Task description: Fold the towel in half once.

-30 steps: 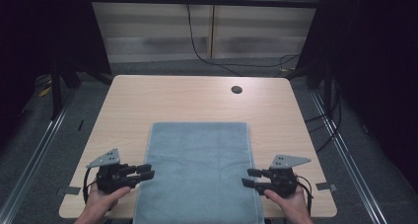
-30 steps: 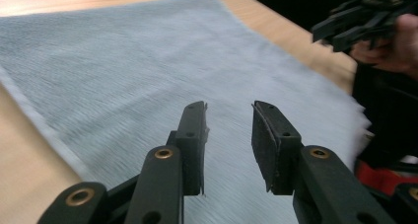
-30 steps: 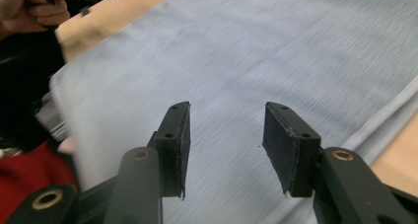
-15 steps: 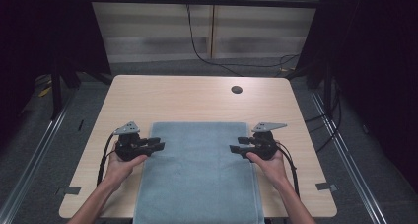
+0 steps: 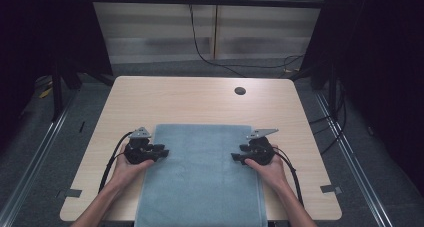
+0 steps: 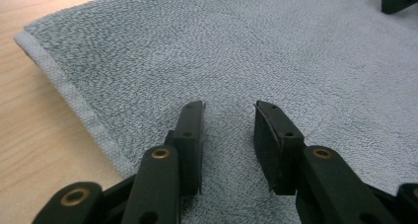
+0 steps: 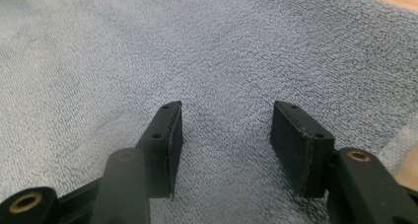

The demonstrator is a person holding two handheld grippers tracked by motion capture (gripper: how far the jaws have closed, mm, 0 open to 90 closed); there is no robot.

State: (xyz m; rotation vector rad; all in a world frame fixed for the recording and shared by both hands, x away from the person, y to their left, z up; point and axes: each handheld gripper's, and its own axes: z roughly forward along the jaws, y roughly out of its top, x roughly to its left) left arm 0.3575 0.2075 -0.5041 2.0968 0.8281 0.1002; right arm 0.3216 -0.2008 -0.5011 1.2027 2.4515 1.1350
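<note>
Both claws moved up beside the towel (image 5: 202, 177), lying lengthwise toward the person.

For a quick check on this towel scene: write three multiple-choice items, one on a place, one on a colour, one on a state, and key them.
1. Where do the left gripper and right gripper sit?
A. at the towel's two side edges
B. beside the table's round hole
C. off the table

2. What colour is the towel?
A. red
B. grey-blue
C. yellow

3. How does the towel lie?
A. rolled up
B. bunched in a heap
C. spread flat

Key: 1 A, the high view has one gripper at each side edge, jaws pointing inward; 2 B, grey-blue terry in every view; 3 C, it lies flat on the table.
</note>
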